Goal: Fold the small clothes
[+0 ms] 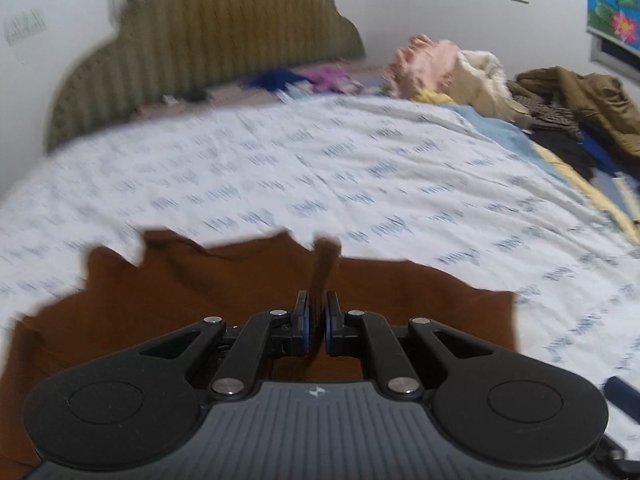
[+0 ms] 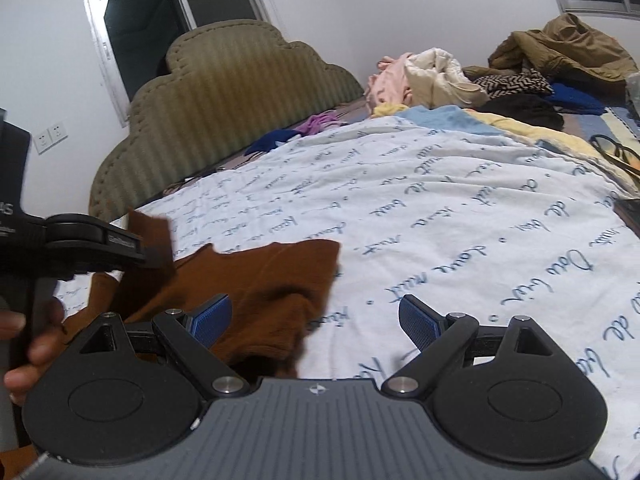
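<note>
Fingers (image 1: 302, 320) of your left gripper (image 1: 317, 312) are pressed almost together, pinching a narrow raised fold of the brown garment (image 1: 200, 292) that stands up between the blue pads and pokes out past their tips. Below and around that pinch the rest of the garment lies spread on the bed sheet (image 1: 360, 168), reaching out to both sides of the gripper, with a jagged far edge. Your right gripper (image 2: 316, 316) has its fingers (image 2: 420, 320) spread wide and holds nothing; seen from its camera, the garment (image 2: 280, 280) lies rumpled in front of and under the left-hand finger, while the right-hand finger sits over bare sheet (image 2: 460, 220). In that same view your left gripper (image 2: 92, 244) comes in from the left edge with a flap of brown cloth lifted at its tip, and your left hand (image 2: 36, 340) grips its handle low at the edge. The sheet is white with blue script writing and covers the bed up to a padded, scalloped olive headboard (image 2: 224, 92). Well beyond the garment, at the far right of the bed, a heap of other clothes (image 2: 440, 76) lies piled: pink, cream, patterned, dark and tan pieces. A dark window (image 2: 140, 20) stands behind the headboard.
</note>
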`<state>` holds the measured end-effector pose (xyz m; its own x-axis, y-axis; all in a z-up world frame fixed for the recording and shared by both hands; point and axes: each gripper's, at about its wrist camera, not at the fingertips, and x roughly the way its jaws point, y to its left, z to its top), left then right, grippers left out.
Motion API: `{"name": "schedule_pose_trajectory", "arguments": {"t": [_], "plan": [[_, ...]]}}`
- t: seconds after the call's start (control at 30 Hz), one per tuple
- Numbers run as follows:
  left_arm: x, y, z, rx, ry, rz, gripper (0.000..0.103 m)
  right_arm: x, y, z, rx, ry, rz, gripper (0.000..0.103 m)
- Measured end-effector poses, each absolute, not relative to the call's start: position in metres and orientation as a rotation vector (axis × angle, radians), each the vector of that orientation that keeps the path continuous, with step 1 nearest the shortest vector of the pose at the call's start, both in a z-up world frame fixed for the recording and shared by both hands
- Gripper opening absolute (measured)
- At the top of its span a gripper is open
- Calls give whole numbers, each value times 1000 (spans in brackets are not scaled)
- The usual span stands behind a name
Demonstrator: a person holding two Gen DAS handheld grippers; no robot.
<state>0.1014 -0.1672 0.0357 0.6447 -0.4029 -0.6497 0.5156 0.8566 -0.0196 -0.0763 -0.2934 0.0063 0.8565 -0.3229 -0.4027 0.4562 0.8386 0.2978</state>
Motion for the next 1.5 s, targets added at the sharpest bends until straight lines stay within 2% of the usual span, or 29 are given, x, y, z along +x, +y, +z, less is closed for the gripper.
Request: {"name": "schedule_pose_trajectory", "arguments": {"t": [0.07, 0.1, 0.13, 0.17, 0.2, 0.23, 0.37, 0.5, 0.63, 0.8, 0.9, 1.0, 1.03, 1.07, 1.13, 1.37, 1.5], "plan": [[106, -169, 31, 118, 776, -599, 15, -79, -296, 5, 395, 346, -430, 89], [107, -169, 29, 88, 810, -642, 26, -80, -296, 5, 392, 343, -435, 89], [107, -167, 30, 58, 830, -687, 45, -81, -297, 5, 391, 341, -439, 89], [105, -162, 34, 31, 833, -715, 56, -81, -297, 6, 390, 338, -439, 89], [103, -156, 39, 5, 815, -725, 77, -82, -297, 7, 389, 333, -436, 89], [100, -148, 47, -14, 780, -722, 85, -82, -297, 9, 386, 328, -433, 89], [90, -108, 75, 22, 636, -661, 86, -76, -292, 16, 401, 333, -352, 89], [88, -60, 75, 95, 557, -464, 86, -47, -299, 13, 621, 399, -125, 87], [92, -10, 52, 91, 604, -321, 86, -8, -306, -7, 852, 463, 8, 83], [94, 38, 20, 29, 701, -245, 86, 30, -291, -15, 830, 489, -82, 79], [92, 57, 7, -11, 729, -205, 86, 45, -287, -14, 795, 473, -125, 63], [88, 71, 1, -38, 747, -193, 86, 57, -286, -17, 771, 489, -170, 34], [86, 74, 0, -40, 751, -190, 86, 58, -286, -18, 766, 495, -190, 18], [85, 76, 0, -40, 751, -189, 86, 57, -287, -19, 764, 494, -207, 14], [82, 80, 2, -40, 747, -183, 86, 46, -289, -20, 762, 467, -222, 11], [74, 93, 9, -39, 728, -177, 86, -3, -291, -2, 650, 381, -315, 10], [77, 95, 1, -26, 757, -156, 86, -9, -300, -6, 637, 425, -333, 11]]}}
